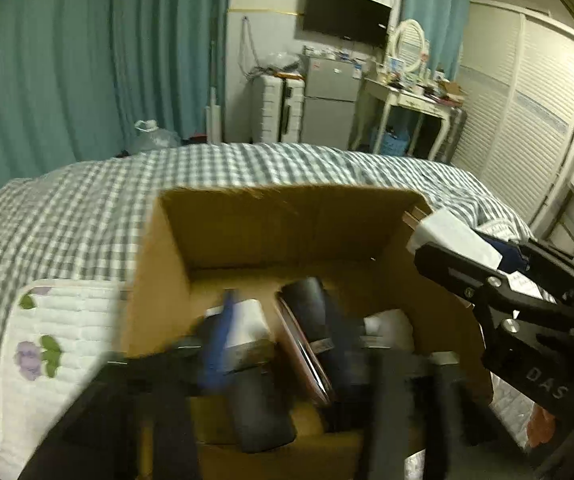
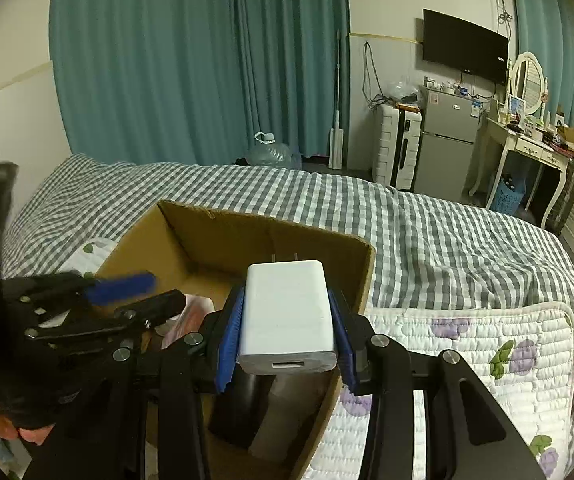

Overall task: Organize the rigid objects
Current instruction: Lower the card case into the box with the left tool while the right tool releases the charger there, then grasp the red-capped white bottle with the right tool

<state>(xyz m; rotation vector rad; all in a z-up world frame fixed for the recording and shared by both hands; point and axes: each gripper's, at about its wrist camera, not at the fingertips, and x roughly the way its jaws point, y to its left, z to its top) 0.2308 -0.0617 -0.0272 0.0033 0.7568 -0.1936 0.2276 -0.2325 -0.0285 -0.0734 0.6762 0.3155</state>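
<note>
- At the left of the right wrist view, the left claw (image 2: 143, 294) is reaching in over the cardboard box (image 2: 223, 236); its blue-padded fingers are standing apart with nothing between them (the left wrist view is too smeared with blur to confirm more than that).
- In the lower middle of the left wrist view, dark cylinders (image 1: 315, 320) and a pinkish flat item (image 1: 303, 356) are lying inside the cardboard box; what exactly they are I cannot tell.
- In the lower centre of the right wrist view, the right claw (image 2: 287, 324) is pinching a white charger (image 2: 287, 312) between its blue pads (image 2: 231, 336), prongs pointing away, USB port facing the camera.
- The white charger is hanging over the near right corner of the box, above a dark cylinder (image 2: 243, 404), not yet down among the contents.
- To do this step well, I judge the charger should be carried a little toward frame centre, over bare cardboard floor, then lowered before the pads let go (dropping from here risks it bouncing off the cylinder or the rim).
- The left claw ought to be keeping out of that path, since the two are close.
- At the right of the frame, the quilted floral mat (image 2: 487, 344) is lying on the checked bed (image 2: 427, 224), just beside the box.
</note>
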